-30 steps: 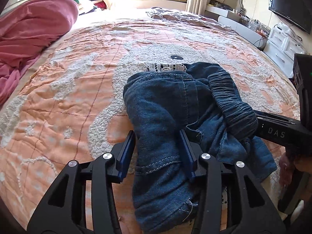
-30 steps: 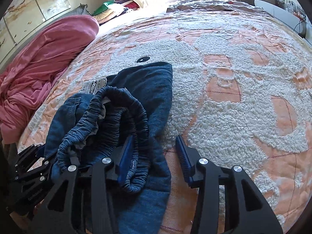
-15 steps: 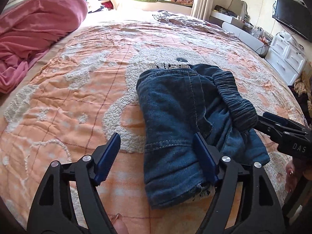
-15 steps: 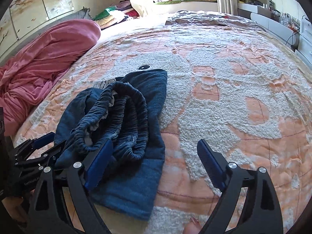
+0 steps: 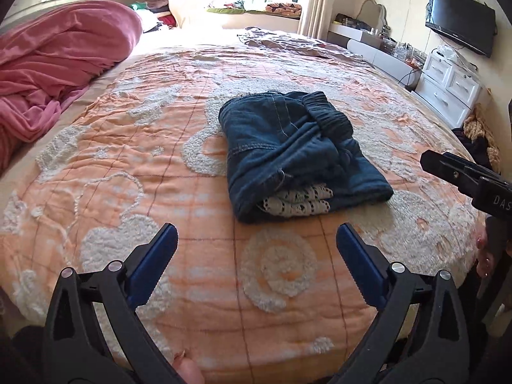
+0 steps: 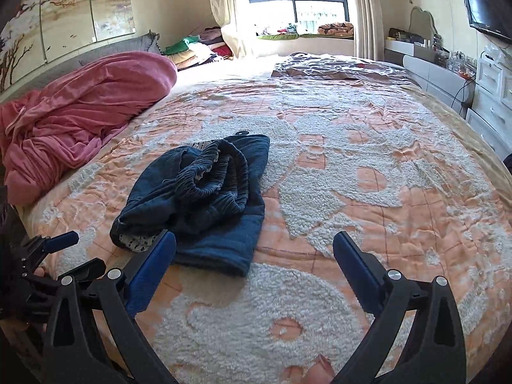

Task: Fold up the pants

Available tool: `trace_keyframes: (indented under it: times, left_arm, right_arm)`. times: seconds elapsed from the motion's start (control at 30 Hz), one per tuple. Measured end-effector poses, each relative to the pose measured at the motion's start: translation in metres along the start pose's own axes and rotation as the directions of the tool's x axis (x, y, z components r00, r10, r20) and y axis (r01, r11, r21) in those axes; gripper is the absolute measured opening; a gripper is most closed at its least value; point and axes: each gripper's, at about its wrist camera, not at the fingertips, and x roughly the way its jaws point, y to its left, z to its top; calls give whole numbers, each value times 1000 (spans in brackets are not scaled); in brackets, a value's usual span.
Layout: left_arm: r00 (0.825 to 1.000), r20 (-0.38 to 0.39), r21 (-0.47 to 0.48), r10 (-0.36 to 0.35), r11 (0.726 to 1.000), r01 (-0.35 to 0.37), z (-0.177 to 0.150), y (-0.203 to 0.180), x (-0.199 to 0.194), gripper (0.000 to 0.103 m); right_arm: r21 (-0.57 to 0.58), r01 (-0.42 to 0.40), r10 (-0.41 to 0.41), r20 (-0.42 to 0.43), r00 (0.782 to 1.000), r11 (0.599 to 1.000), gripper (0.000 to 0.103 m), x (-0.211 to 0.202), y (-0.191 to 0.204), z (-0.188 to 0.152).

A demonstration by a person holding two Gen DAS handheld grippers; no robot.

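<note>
Pants folded, mid-bed, twelve o'clock of your left claw. Both claws, right claw too, just opened wide, nothing between. Risk: bunched waistband springs loose, bundle unfolds if nudged.

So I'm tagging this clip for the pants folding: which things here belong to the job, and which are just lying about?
Job:
- jeans, folded on the bedspread
- left gripper, open
- right gripper, open

Lying about:
- pink blanket
- grey quilt
- clothes pile
- TV
- white drawers
</note>
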Motion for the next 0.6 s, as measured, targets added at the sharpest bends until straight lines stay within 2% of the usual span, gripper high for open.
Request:
trace_keyframes:
  times: [0.37,0.5,0.6]
  left_arm:
    - [999,2,-25,-45,999,45,-33,-10,-26,93]
    - [999,-3,-36,-50,998,49,-35,-10,-25,93]
    - [999,-13,-47,-51,998,50,-37,-8,-20,93]
  right_arm:
    - [-5,-10,10,-47,999,1000,98,-27,12,-48]
    - [-1,-22,22,-55,998,1000,98,-25,14,-56]
    - [-3,-3,3,-43,999,1000,98,-23,12,-56]
